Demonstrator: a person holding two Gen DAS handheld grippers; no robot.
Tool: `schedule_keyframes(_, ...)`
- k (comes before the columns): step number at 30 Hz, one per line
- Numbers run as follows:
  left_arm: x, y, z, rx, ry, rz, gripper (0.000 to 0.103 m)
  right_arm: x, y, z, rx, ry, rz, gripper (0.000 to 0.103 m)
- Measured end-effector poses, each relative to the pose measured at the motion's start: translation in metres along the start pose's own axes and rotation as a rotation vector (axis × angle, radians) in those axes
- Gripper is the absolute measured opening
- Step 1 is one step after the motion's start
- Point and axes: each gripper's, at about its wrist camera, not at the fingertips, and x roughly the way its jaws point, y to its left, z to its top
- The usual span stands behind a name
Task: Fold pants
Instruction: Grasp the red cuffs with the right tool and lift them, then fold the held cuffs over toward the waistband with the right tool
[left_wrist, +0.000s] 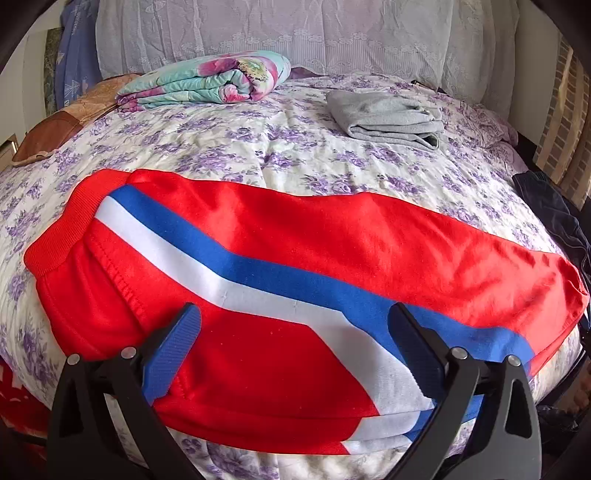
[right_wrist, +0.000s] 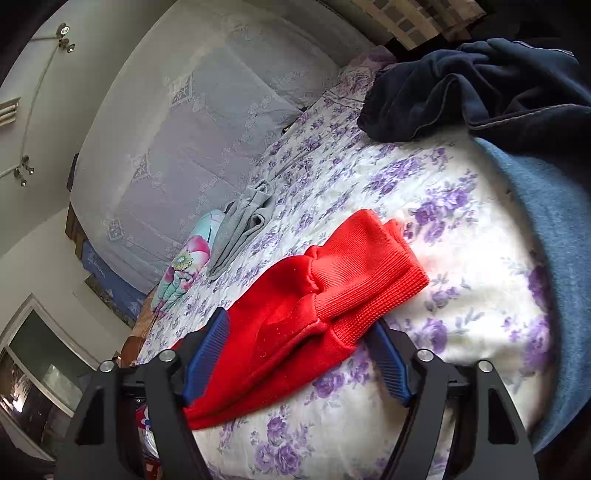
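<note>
Red pants (left_wrist: 295, 266) flat between both wide-spread tongs: left gripper (left_wrist: 295, 325); right gripper (right_wrist: 299, 332).

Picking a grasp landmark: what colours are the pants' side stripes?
White and blue stripes on red pants; left wrist view.

Left gripper (left_wrist: 293, 332), right gripper (right_wrist: 301, 341): black angular plastic frames, silver round screw heads, blue ribbed finger pads (left_wrist: 173, 354).

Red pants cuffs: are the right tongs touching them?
Cannot tell. In the right wrist view the open right tongs straddle the red pants cuffs; no plain contact or gap.
</note>
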Motion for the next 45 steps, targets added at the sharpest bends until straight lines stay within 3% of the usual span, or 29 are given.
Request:
schedule_keyframes(2, -0.003, 0.005, 0.001, -0.013, -0.008, -0.003, 0.099, 0.012, 0.001, 0.003, 0.002, 0.057, 0.054, 0.018)
schedule_keyframes(4, -0.007, 0.01, 0.001, -0.026, -0.017, -0.006, 0.099, 0.009, 0.013, 0.005, -0.031, 0.03, 0.022, 0.018)
schedule_keyframes(5, -0.01, 0.014, 0.002, -0.035, -0.021, -0.01, 0.099, 0.006, 0.031, 0.007, -0.106, 0.014, -0.014, 0.017)
schedule_keyframes(10, -0.032, 0.036, 0.006, -0.097, -0.052, -0.032, 0.099, 0.011, 0.172, 0.003, -0.61, -0.006, -0.043, 0.017)
schedule_keyframes(14, -0.05, 0.057, 0.003, -0.158, -0.09, -0.024, 0.099, 0.063, 0.268, -0.044, -0.957, 0.127, 0.049, 0.018)
schedule_keyframes(17, -0.055, 0.072, -0.004, -0.207, -0.097, 0.0, 0.099, 0.12, 0.295, -0.11, -1.167, 0.308, 0.044, 0.018)
schedule_keyframes(19, -0.054, 0.083, -0.009, -0.244, -0.082, 0.001, 0.099, 0.159, 0.288, -0.159, -1.288, 0.419, -0.023, 0.021)
schedule_keyframes(20, -0.053, 0.088, -0.011, -0.261, -0.071, -0.001, 0.099, 0.165, 0.283, -0.176, -1.34, 0.408, -0.057, 0.023)
schedule_keyframes(22, -0.051, 0.097, -0.015, -0.288, -0.056, -0.005, 0.099, 0.155, 0.285, -0.191, -1.427, 0.305, -0.066, 0.029)
schedule_keyframes(24, -0.048, 0.102, -0.017, -0.298, -0.048, 0.005, 0.099, 0.143, 0.289, -0.182, -1.384, 0.322, -0.016, 0.041)
schedule_keyframes(28, -0.045, 0.105, -0.017, -0.286, -0.042, 0.014, 0.099, 0.111, 0.287, -0.136, -1.163, 0.362, 0.184, 0.043)
schedule_keyframes(30, -0.043, 0.105, -0.017, -0.286, -0.041, 0.016, 0.099, 0.107, 0.288, -0.124, -1.14, 0.376, 0.201, 0.043)
schedule_keyframes(33, -0.04, 0.104, -0.017, -0.292, -0.036, 0.011, 0.099, 0.114, 0.291, -0.132, -1.237, 0.379, 0.173, 0.044)
schedule_keyframes(37, -0.044, 0.101, -0.019, -0.292, -0.038, 0.001, 0.099, 0.124, 0.283, -0.164, -1.438, 0.393, 0.06, 0.047)
schedule_keyframes(40, -0.047, 0.101, -0.02, -0.292, -0.043, 0.0, 0.099, 0.117, 0.269, -0.167, -1.5, 0.325, -0.062, 0.066)
schedule_keyframes(42, -0.048, 0.101, -0.02, -0.293, -0.04, -0.005, 0.099, 0.11, 0.258, -0.165, -1.516, 0.298, -0.126, 0.068)
schedule_keyframes(45, -0.046, 0.099, -0.019, -0.291, -0.03, -0.011, 0.099, 0.092, 0.245, -0.161, -1.508, 0.297, -0.15, 0.068)
